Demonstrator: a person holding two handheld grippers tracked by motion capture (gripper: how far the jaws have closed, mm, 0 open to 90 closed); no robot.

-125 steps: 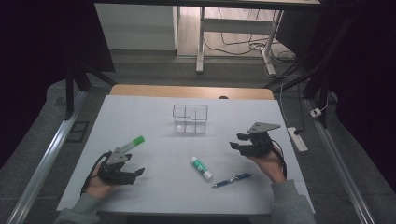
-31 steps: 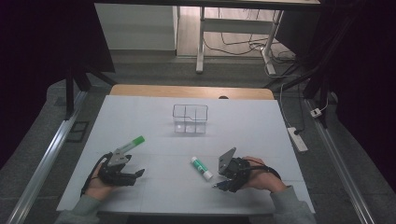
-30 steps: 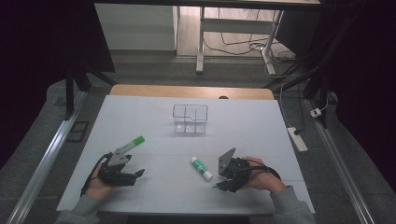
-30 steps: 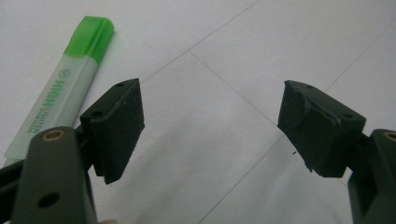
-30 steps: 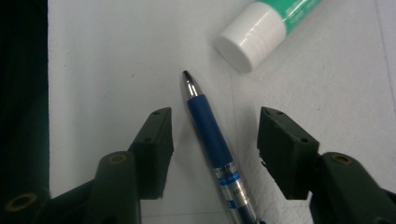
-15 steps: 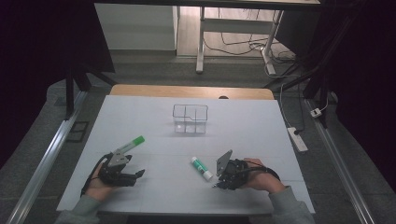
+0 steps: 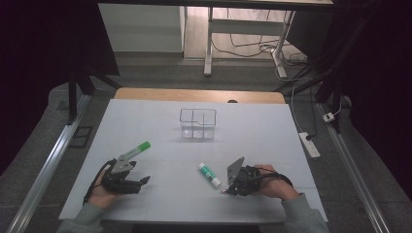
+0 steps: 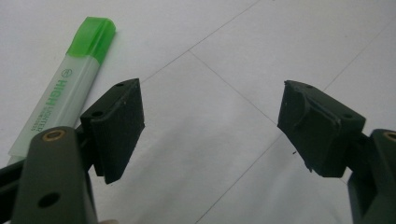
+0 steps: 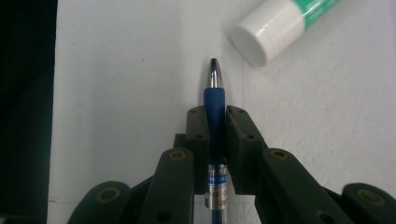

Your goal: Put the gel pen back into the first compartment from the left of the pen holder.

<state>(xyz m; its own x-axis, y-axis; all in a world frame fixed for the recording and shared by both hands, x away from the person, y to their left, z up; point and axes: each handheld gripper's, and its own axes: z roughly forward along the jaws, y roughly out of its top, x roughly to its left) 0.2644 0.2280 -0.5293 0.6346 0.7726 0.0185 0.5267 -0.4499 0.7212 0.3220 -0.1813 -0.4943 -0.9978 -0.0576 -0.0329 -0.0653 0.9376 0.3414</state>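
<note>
A blue pen lies on the white table, silver tip pointing away, and my right gripper is shut on its barrel; the jaws have just been closing onto it. In the high view that gripper sits near the front edge, right of centre. A white and green glue stick lies just to its left, and its white cap is beyond the pen tip. My left gripper rests at the front left, open, with bare table between its pads. A green highlighter lies beside it, outside the jaws.
A clear divided box stands at the middle of the table toward the back. The white table top ends close in front of both hands. A power strip and cables lie on the floor to the right.
The right gripper has come from the right side of the table down to the pen near the front edge, and its jaws have shut on it. The left gripper has kept still.
</note>
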